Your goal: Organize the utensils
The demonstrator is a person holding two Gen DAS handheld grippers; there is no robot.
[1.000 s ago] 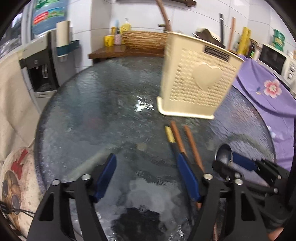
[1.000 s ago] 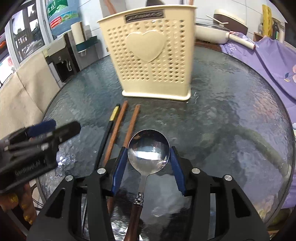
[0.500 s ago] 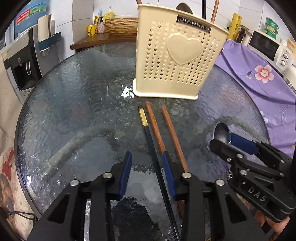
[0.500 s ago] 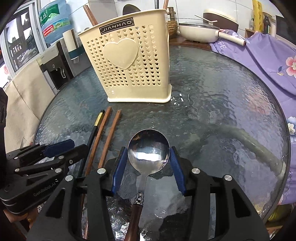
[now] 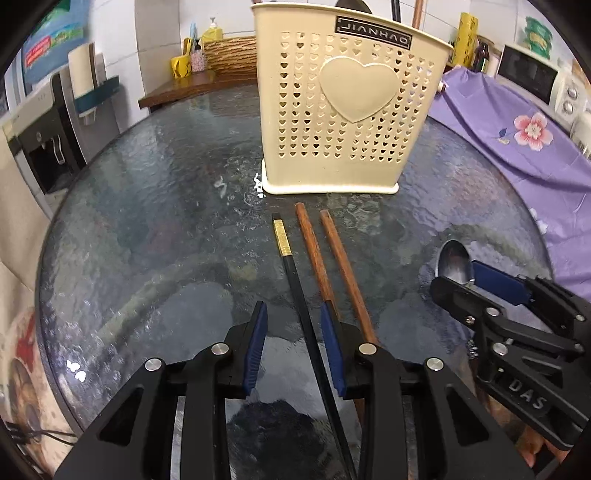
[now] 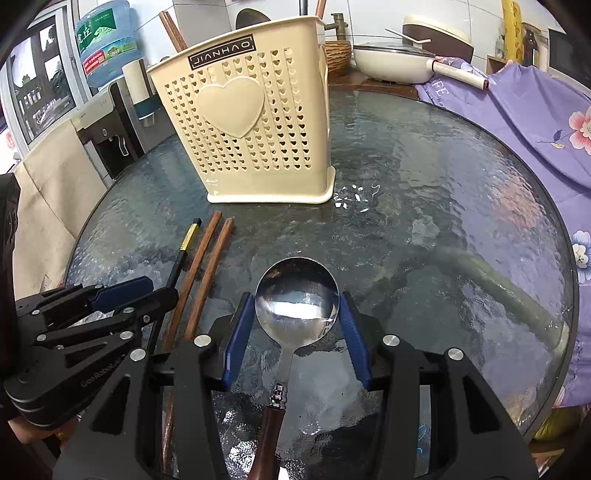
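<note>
Between the narrowed, just-closing jaws of the left gripper (image 5: 295, 347) a black chopstick (image 5: 295, 273) is framed, no pad pressing it, beside two brown chopsticks (image 5: 321, 258). "JIANHAO" is read on the cream holder (image 5: 340, 122) standing beyond on the glass table (image 5: 147, 221). The spoon (image 6: 296, 295) bowl is bracketed by the right gripper (image 6: 296, 317), contact unclear; bare glass lies rightward.

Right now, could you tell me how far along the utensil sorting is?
Done: some utensils already stand in the holder. In hand: the right gripper grips the spoon by its bowl; the left gripper's jaws have just been closing around the black chopstick, not yet pinching it. Left: that chopstick and two wooden chopsticks lie on the table.
</note>
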